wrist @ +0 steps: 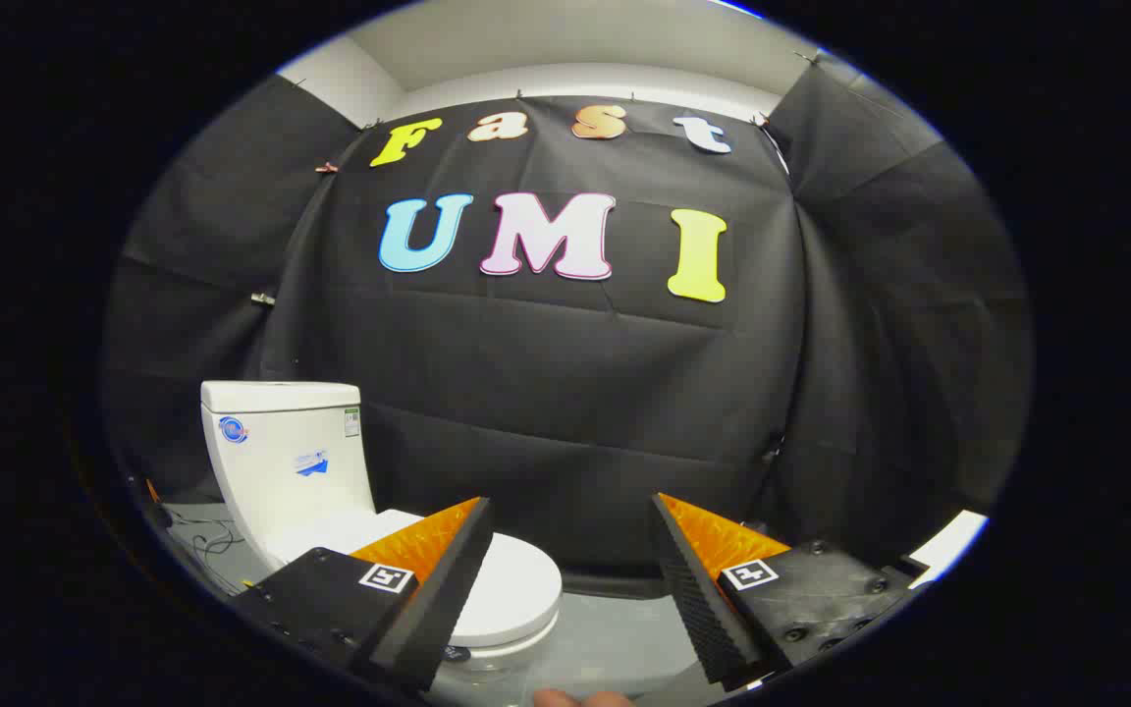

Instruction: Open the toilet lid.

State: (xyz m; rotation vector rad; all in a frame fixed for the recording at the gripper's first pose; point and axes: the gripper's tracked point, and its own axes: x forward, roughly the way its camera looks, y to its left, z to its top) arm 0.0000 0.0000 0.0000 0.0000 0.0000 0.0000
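Found no wording clear enough to read on any object; noted three stickers on the front of the toilet tank: a round blue emblem near its upper corner away from the wall, a blue-and-white sticker near the middle, and a small green-topped label at the upper corner by the booth wall, all too small to make out; saw a square black-and-white coded marker at the base of the finger overlapping the toilet lid, and a like marker at the base of the other finger; found the gripper with fingers spread apart, pressing on nothing.
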